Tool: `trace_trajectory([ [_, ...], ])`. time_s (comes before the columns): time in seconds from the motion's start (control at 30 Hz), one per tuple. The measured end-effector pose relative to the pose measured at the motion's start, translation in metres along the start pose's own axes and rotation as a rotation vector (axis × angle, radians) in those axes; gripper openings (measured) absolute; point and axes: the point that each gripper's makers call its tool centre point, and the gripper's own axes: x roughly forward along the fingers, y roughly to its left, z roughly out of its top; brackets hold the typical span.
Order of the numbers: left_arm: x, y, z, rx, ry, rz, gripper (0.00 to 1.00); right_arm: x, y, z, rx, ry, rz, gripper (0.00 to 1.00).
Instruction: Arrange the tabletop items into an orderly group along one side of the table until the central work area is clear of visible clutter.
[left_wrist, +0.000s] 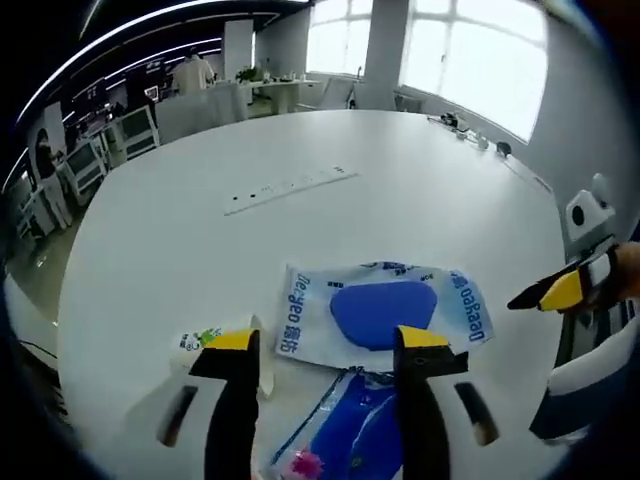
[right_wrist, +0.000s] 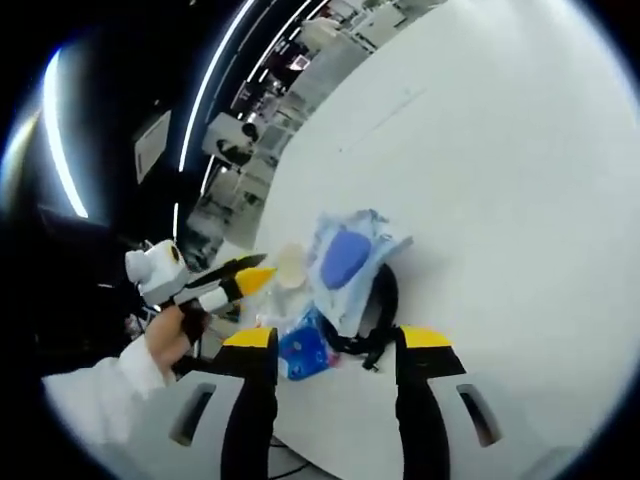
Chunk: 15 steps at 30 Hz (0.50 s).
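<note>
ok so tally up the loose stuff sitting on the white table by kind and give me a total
Blue-and-white plastic packets: 2, the upper packet and the lower packet
Small paper cup: 1
Black cable loop: 1
White power strip: 1
Total: 5, plus small far-edge items too tiny to identify.

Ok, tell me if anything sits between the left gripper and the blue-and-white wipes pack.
Nothing visible does. In the left gripper view the left gripper is open, just short of the wipes pack, with only bare table in the gap. A small paper cup lies off to the side by one jaw, and a blue packet lies beneath the jaws.
</note>
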Motion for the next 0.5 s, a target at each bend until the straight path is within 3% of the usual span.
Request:
trace_trajectory([
  [0.3,0.022,0.006,-0.002,0.008,0.042,-0.005,0.51,0.009,-0.002,0.003,0.015,0.0,-0.007,0.44],
  [0.5,0.034,0.012,-0.009,-0.009,0.088,0.014,0.48,0.021,0.004,-0.002,-0.004,0.033,-0.002,0.43],
])
